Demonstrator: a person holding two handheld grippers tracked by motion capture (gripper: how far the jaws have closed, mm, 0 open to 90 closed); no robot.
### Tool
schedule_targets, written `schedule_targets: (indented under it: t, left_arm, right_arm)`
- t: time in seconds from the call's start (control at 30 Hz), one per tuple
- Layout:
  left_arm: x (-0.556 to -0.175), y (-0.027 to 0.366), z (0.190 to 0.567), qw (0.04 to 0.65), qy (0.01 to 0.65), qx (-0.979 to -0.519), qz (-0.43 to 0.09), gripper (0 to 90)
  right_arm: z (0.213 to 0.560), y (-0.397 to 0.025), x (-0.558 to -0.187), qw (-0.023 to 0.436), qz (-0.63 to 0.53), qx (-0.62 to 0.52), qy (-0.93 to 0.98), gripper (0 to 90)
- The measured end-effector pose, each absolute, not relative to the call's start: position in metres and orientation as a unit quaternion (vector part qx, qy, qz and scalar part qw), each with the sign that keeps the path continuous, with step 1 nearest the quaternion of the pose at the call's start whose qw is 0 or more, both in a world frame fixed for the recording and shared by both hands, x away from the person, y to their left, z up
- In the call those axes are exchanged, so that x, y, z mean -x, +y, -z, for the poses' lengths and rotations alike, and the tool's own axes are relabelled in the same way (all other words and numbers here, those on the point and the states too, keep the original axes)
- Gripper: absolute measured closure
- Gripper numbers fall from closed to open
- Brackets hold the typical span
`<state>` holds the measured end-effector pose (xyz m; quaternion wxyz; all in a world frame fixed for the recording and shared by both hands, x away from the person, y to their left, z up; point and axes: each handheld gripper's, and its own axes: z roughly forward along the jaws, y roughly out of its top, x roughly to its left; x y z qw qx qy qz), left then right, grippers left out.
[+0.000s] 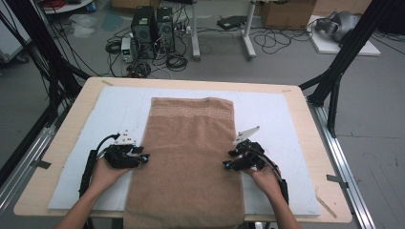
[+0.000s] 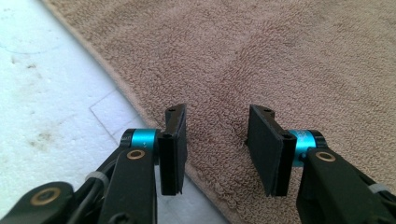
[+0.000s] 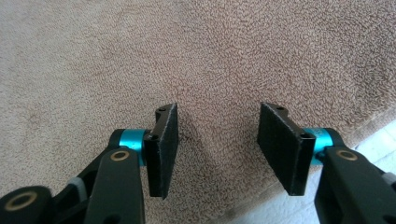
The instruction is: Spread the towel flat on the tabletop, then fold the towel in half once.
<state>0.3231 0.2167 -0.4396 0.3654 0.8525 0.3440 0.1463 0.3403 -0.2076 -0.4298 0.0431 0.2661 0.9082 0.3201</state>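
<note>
A brown terry towel (image 1: pixel 188 157) lies flat down the middle of the table, its far end with a woven key-pattern band short of the far edge and its near end hanging over the near edge. The left gripper (image 1: pixel 143 157) sits at the towel's left long edge with its jaws wide apart and nothing between them; in the left gripper view (image 2: pixel 215 149) they straddle that hem, over both pile and sheet. The right gripper (image 1: pixel 228 165) sits at the towel's right long edge, jaws likewise wide and empty, over the pile just inside the hem in the right gripper view (image 3: pixel 217 147). Under the towel a white foam sheet (image 1: pixel 272 114), faintly stained, covers most of the light wooden tabletop (image 1: pixel 305 124). Beyond the far edge the grey floor (image 1: pixel 286 57) carries two computer towers (image 1: pixel 153 31) amid tangled cables, a white stand's legs (image 1: pixel 222 28), and cardboard boxes (image 1: pixel 286 13). Black frame struts (image 1: pixel 344 57) rise at both sides.
</note>
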Motion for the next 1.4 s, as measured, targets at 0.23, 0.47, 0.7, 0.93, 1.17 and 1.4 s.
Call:
schedule_targets:
  t: [0.23, 0.47, 0.7, 0.93, 1.17, 1.4]
  left_arm:
    - [-0.319, 0.218, 0.439, 0.359, 0.341, -0.856, -0.151, 56.4]
    - [-0.316, 0.228, 0.436, 0.397, 0.351, -0.837, -0.138, 47.1]
    - [-0.319, 0.228, 0.420, 0.422, 0.349, -0.823, -0.149, 41.9]
    - [-0.322, 0.230, 0.413, 0.433, 0.348, -0.818, -0.151, 41.7]
    - [-0.324, 0.233, 0.411, 0.436, 0.355, -0.813, -0.149, 41.2]
    - [-0.330, 0.235, 0.404, 0.438, 0.360, -0.809, -0.155, 40.0]
  right_arm:
    - [0.434, -0.206, -0.326, 0.071, -0.323, -0.262, 0.907, 43.6]
    - [0.431, -0.211, -0.332, 0.063, -0.347, -0.278, 0.894, 35.0]
    - [0.408, -0.221, -0.346, 0.077, -0.380, -0.295, 0.873, 27.2]
    - [0.388, -0.218, -0.355, 0.089, -0.390, -0.293, 0.868, 24.4]
    - [0.385, -0.214, -0.357, 0.090, -0.389, -0.283, 0.872, 24.2]
    - [0.386, -0.216, -0.360, 0.091, -0.396, -0.285, 0.868, 23.6]
